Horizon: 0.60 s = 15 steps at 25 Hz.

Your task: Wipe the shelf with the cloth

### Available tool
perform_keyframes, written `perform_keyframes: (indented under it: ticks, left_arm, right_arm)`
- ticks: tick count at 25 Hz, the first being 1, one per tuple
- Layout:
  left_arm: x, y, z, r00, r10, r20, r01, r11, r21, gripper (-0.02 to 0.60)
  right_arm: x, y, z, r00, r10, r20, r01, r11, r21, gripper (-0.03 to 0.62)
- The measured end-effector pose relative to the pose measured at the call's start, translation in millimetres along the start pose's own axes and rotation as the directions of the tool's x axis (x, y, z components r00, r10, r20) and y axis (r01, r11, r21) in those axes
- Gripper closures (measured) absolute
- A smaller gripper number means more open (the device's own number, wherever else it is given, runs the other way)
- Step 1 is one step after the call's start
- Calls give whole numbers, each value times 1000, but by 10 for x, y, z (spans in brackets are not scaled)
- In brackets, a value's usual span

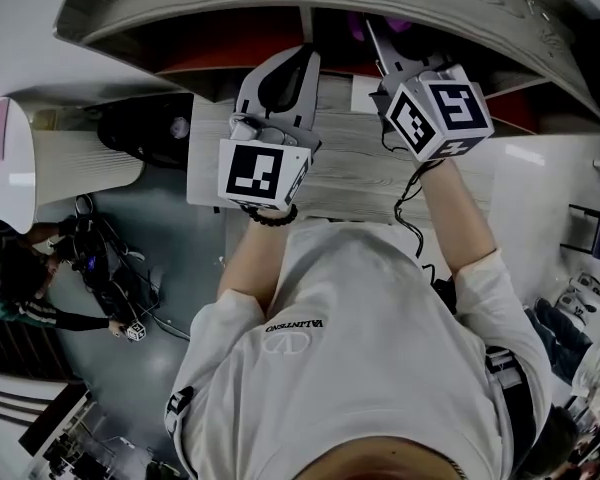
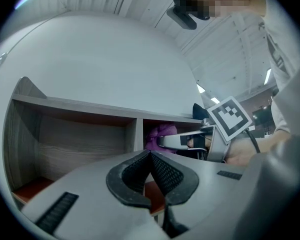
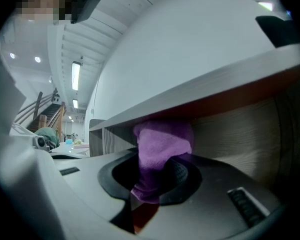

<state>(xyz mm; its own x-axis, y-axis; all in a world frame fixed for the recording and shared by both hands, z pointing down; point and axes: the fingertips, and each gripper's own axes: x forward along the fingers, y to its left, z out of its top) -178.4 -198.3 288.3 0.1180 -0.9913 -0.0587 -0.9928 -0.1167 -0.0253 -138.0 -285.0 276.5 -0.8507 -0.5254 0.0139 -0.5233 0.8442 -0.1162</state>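
A purple cloth [image 3: 159,149] sticks out between the jaws of my right gripper [image 3: 155,176], which is shut on it. The cloth reaches into the right compartment of a grey wooden shelf unit [image 3: 200,91], just under its top board. In the head view my right gripper [image 1: 380,48] points into the dark shelf opening and a bit of the purple cloth [image 1: 358,28] shows there. My left gripper [image 2: 151,170] is shut with nothing in it, and hangs before the shelf's left compartment [image 2: 80,144]. From the left gripper view the purple cloth [image 2: 157,135] shows beyond the divider [image 2: 138,134].
The shelf has a reddish-brown floor [image 2: 27,190] and a wood-grain back wall. A grey wooden table top [image 1: 350,163] lies below my arms. A person [image 1: 25,278] crouches on the floor at the left beside cables. A round white table [image 1: 5,158] stands at far left.
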Motion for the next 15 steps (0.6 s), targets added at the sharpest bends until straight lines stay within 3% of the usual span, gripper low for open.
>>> perform_keyframes:
  ticks: [15]
  left_arm:
    - [-53, 177, -115, 1000, 1, -9, -1, 1000, -18, 583]
  right_arm:
    - [281, 383, -63, 998, 59, -5, -59, 998, 6, 514]
